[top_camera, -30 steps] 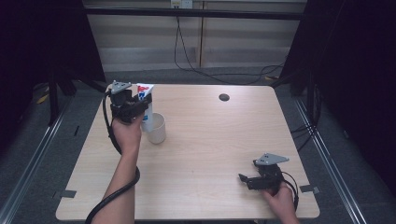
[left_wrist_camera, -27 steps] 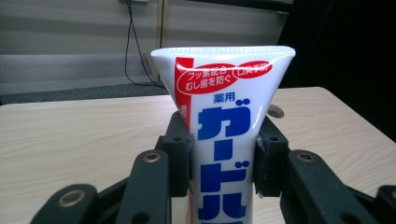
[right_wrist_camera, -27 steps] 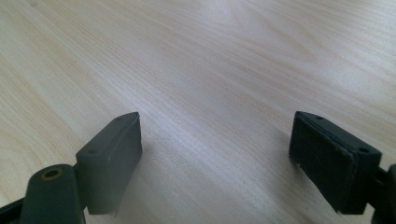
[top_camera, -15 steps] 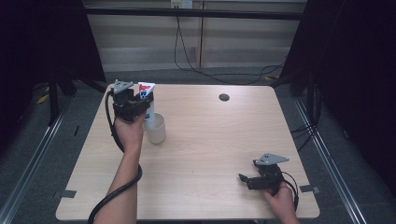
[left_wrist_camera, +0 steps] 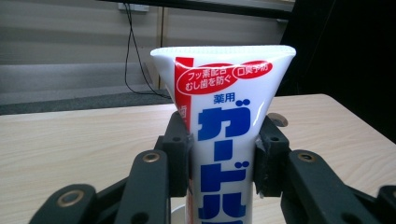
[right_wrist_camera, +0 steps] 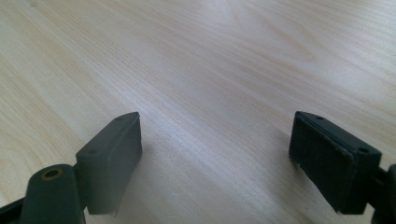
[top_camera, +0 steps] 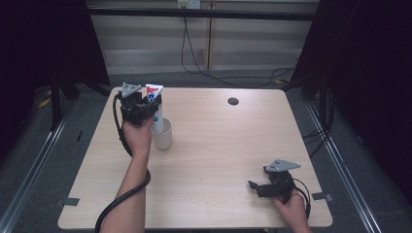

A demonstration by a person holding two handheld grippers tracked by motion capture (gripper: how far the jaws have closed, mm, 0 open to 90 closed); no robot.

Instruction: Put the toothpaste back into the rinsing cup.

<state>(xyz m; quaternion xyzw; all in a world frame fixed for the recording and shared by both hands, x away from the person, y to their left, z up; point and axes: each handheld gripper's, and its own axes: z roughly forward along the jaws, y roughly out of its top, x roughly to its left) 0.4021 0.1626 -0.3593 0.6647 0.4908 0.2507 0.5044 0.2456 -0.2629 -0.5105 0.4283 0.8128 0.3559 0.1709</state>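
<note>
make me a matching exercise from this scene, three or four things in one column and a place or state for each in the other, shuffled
Things
1. toothpaste tube
2. white cup
3. left tool
4. right tool

States or places
A. jaws apart over bare wood, near the table's front right corner
B. upright, crimped end on top, lower end in the cup
C. shut on the tube's sides
D. stands on the table's left half, beside the left hand

Pairs: 1-B, 2-D, 3-C, 4-A

We see a glossy smooth plastic tube point(left_wrist_camera: 224, 135), a matt white cup point(top_camera: 163, 136), matt black plastic on the left tool point(left_wrist_camera: 223, 158), and a pale wood-grain counter point(right_wrist_camera: 233, 56), smooth satin.
</note>
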